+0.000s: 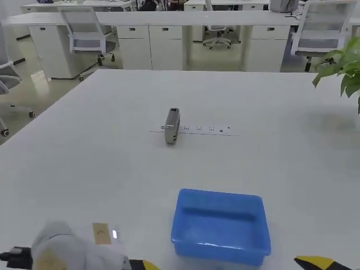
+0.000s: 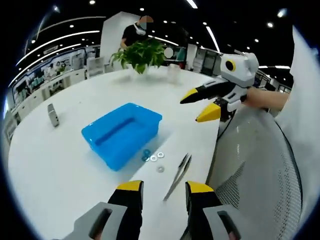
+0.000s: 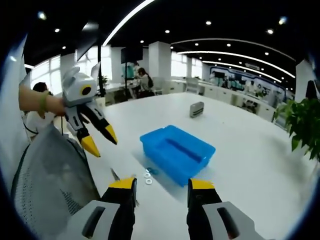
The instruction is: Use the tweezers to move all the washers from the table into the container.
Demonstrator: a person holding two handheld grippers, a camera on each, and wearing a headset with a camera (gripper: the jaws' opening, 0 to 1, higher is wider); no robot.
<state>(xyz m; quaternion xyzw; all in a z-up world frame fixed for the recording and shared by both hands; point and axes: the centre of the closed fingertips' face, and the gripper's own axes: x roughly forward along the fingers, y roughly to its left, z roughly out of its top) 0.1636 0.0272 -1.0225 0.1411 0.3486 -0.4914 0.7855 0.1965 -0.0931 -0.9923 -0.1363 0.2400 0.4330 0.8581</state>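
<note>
Beyond the container [image 1: 220, 225] sit a metal block [image 1: 172, 126] and plant [image 1: 343, 67].

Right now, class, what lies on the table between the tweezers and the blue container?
In the left gripper view, a small cluster of washers lies between the tweezers and the blue container, close to the container's wall.

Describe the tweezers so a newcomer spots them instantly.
Find the blue container on the white table. By its side nearest the table edge lie small washers. The tweezers lie next to them: the one long, thin metal piece beside little rings.
</note>
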